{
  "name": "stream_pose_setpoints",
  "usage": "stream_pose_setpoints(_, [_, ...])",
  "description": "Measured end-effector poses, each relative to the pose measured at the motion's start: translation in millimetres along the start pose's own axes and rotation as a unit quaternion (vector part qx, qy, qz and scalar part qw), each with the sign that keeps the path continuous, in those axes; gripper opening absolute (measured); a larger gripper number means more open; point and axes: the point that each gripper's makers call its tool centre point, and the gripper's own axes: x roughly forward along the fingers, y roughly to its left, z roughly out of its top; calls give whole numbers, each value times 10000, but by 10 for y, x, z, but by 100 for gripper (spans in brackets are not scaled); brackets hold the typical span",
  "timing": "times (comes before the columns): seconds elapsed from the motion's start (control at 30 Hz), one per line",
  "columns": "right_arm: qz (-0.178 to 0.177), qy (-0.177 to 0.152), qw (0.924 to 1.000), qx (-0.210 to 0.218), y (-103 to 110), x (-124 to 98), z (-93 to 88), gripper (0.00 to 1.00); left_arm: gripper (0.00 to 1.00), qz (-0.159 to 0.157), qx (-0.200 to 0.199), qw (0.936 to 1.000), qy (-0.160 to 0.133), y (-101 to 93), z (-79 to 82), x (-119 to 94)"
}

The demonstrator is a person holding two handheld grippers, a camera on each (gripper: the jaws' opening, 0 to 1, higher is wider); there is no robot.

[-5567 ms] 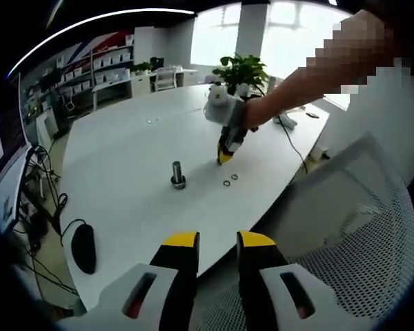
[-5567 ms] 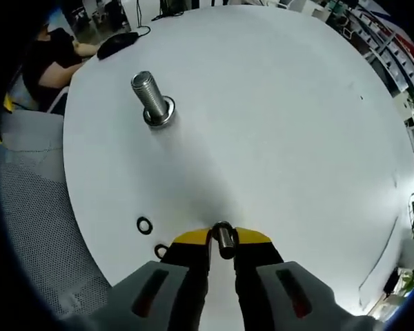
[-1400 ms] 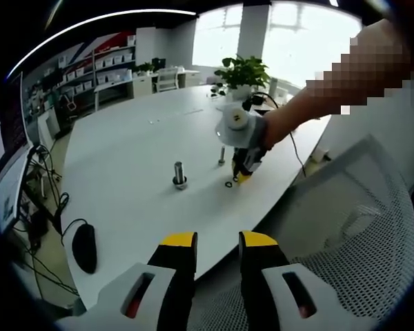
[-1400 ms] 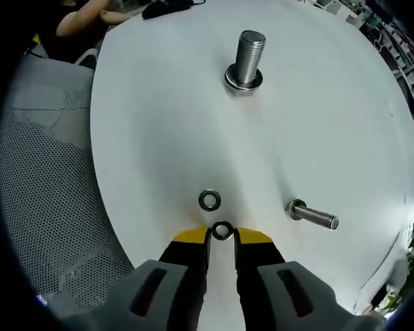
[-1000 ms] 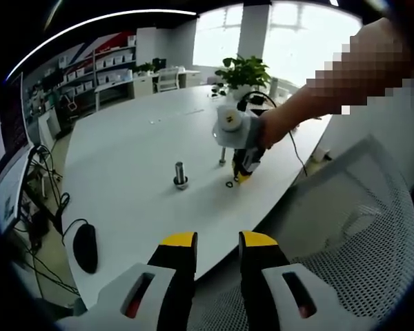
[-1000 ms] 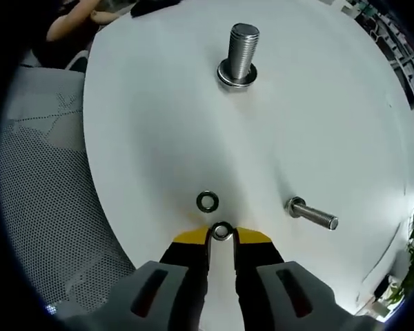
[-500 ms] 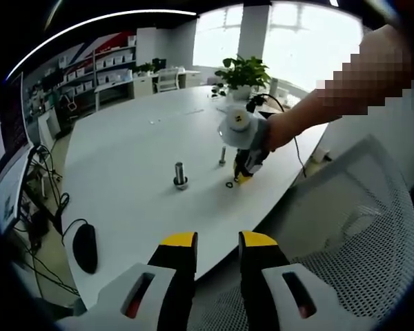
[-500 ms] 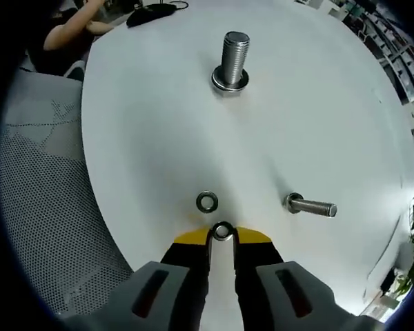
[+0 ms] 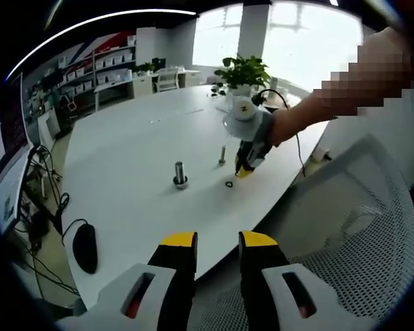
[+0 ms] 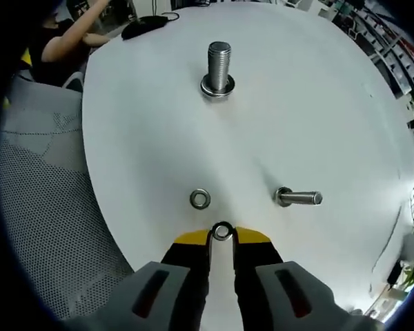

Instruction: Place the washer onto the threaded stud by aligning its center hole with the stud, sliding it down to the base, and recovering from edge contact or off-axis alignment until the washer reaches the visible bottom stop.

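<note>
Right gripper (image 10: 222,234) is clamped on a washer (image 10: 222,231), with the upright threaded stud (image 10: 218,67) well ahead and almost in line with its jaws.

1. You have no readable text, label, brand, number or sign in either view.
2. In your left gripper view, the bins on the far shelves (image 9: 107,65) are too small and blurred for you to read any marking.
</note>
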Motion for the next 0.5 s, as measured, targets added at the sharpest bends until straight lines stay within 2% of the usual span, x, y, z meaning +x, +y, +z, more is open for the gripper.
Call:
stream_pose_setpoints(0.13, [-66,-61,10000,44,-38,-128,-4,14,22,-18,2,10000,-14,7,-9,12])
stream_pose_setpoints(0.23, [-138,-115,9998,73,-123,-157,2,14,22,-25,9,10000,-19,-1,-3,3])
stream_pose_setpoints(0.37, [-256,-143,9995,100,-236,-303,-11,14,22,-30,-1,10000,-33,9,-10,8])
stream_pose_setpoints(0.5, [-343,-230,9991,109,-311,-444,51,14,23,-17,50,10000,-9,4,-12,5])
